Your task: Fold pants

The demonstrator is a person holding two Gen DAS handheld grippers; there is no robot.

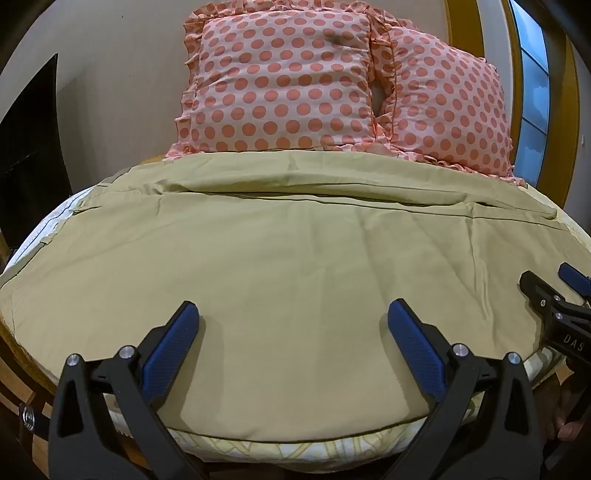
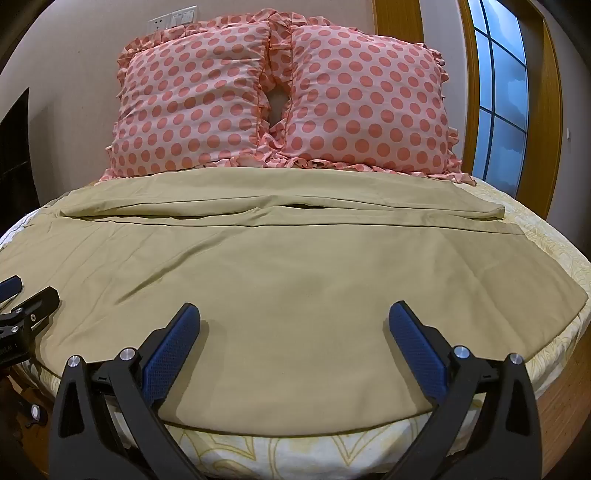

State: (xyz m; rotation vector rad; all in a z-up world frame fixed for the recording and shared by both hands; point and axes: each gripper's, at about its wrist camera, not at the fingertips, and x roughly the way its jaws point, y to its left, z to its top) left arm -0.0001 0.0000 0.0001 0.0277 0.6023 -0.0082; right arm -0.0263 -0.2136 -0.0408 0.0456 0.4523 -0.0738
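2 gripper sets wide apart, 1 pants, 2 pillows

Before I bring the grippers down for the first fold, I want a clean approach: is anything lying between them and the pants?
Nothing visible does. The pants lie spread directly under the open left gripper and right gripper; the pillows sit beyond the far edge.

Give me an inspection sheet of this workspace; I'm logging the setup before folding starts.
Surface: bed with patterned sheet.
Job's things: khaki pants spread flat over the bed, a fold across the far part.
Clutter: two polka-dot pillows at the head.
Grippers: left gripper and right gripper open, fingers over the near edge, holding nothing.
Cables: nothing seen.
Surroundings: window at right, wall outlets above the pillows.
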